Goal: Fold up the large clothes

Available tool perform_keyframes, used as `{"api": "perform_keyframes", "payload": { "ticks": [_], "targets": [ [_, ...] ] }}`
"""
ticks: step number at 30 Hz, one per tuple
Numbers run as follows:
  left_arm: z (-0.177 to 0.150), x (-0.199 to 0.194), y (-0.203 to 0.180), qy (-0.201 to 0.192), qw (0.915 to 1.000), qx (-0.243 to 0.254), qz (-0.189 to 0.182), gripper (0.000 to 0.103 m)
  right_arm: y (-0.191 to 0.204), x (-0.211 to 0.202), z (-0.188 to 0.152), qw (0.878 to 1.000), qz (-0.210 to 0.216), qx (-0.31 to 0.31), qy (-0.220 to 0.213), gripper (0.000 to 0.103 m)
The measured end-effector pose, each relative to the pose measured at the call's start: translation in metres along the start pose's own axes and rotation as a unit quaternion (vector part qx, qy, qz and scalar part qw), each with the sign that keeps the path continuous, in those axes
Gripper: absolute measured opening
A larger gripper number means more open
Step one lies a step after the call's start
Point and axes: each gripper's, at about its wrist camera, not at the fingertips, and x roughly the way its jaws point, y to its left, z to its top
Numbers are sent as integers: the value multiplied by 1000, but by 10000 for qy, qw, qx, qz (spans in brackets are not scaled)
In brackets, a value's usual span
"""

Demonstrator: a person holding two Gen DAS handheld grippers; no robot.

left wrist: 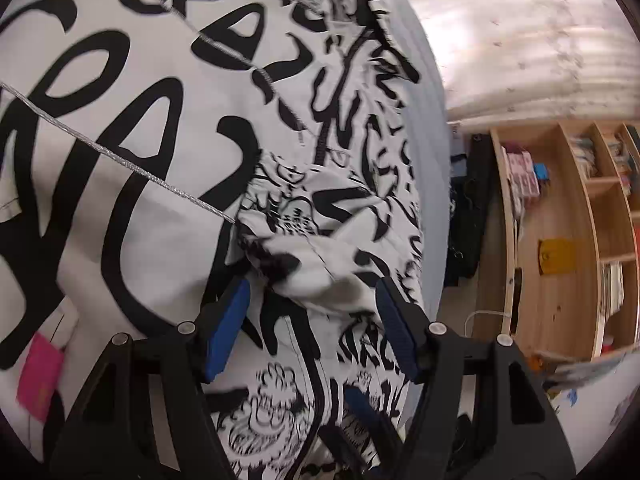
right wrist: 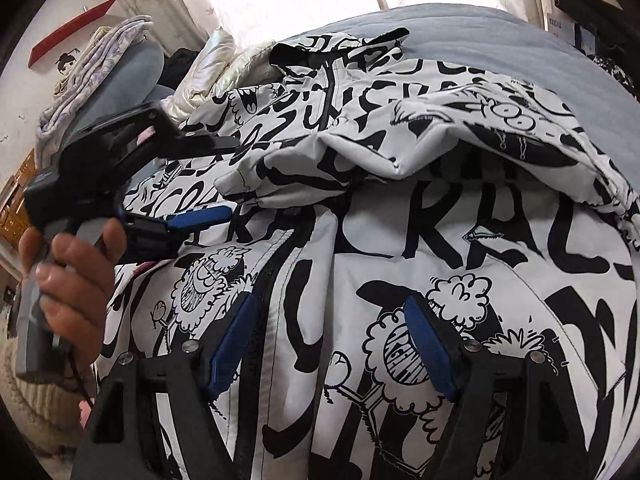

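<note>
While our left gripper [left wrist: 312, 320] and right gripper [right wrist: 332, 340] hover with fingers apart over the printed jacket [right wrist: 400, 240] on the bed [right wrist: 500, 44], shelf compartments [left wrist: 560, 220] hold books.

the jacket [right wrist: 400, 240] lies spread across the bed [right wrist: 500, 36], a sleeve [right wrist: 460, 132] folded over its middle. pillows [right wrist: 132, 68] sit at the bed's far left corner; shelves [left wrist: 568, 240] stand beyond its right edge.
</note>
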Motion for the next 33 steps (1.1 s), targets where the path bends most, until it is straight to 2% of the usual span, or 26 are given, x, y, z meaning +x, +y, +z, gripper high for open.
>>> {"api": "perform_keyframes", "payload": {
  "ticks": [5,7,8,9,10,11,13,15,17,19,20,22,23,24,25,28,29,30,31,33],
  "targets": [
    [11,26,-2,107,9997,-41,220,62,3,1,-1,10000,33,21,19,78],
    [13,36,-11,30,9986,97,526,51,1,3,1,10000,58,58,28,78],
    [14,41,-21,-41,9965,277,784,40,0,3,2,9999,61,80,47,78],
    [14,44,-34,-86,9931,569,1019,32,-1,2,3,9999,74,116,62,78],
    [13,46,-53,-150,9874,986,1225,30,-3,2,5,9998,95,142,72,78],
    [10,45,-75,-303,9797,1433,1367,26,-4,1,7,9997,109,187,76,78],
    [4,38,-118,-623,9641,2177,1385,20,-7,-2,11,9996,98,258,59,78],
    [-4,25,-160,-1082,9436,2851,1292,17,-11,-10,17,9994,68,344,-52,78],
    [-13,5,-193,-1633,9195,3405,1090,17,-16,-20,22,9990,13,408,-185,78],
    [-21,-11,-208,-2143,8907,3897,945,17,-23,-30,28,9982,-122,498,-309,78],
    [-23,-15,-208,-2360,8744,4106,1052,17,-29,-34,31,9976,-215,563,-335,78],
    [-19,-7,-199,-2484,8556,4327,1379,18,-45,-39,37,9960,-321,765,-337,78],
    [-11,5,-183,-2371,8546,4319,1638,18,-51,-41,39,9953,-345,848,-326,78],
    [-4,15,-169,-2209,8588,4247,1827,20,-61,-42,41,9942,-358,967,-301,78],
    [6,28,-149,-1942,8674,4099,2047,20,-69,-42,43,9932,-375,1073,-269,78],
    [32,58,-85,-987,9062,3296,2459,24,-92,-42,50,9901,-463,1316,-149,78],
    [40,60,-67,-753,9246,2911,2339,28,-99,-43,53,9895,-516,1345,-121,78],
    [45,56,-59,-744,9348,2723,2157,32,-106,-44,57,9890,-565,1363,-109,78],
    [49,51,-54,-801,9432,2558,1965,34,-112,-45,60,9887,-592,1373,-110,79],
    [55,46,-53,-881,9491,2382,1861,47,-128,-48,73,9876,-665,1415,-150,86]
  ]
}}
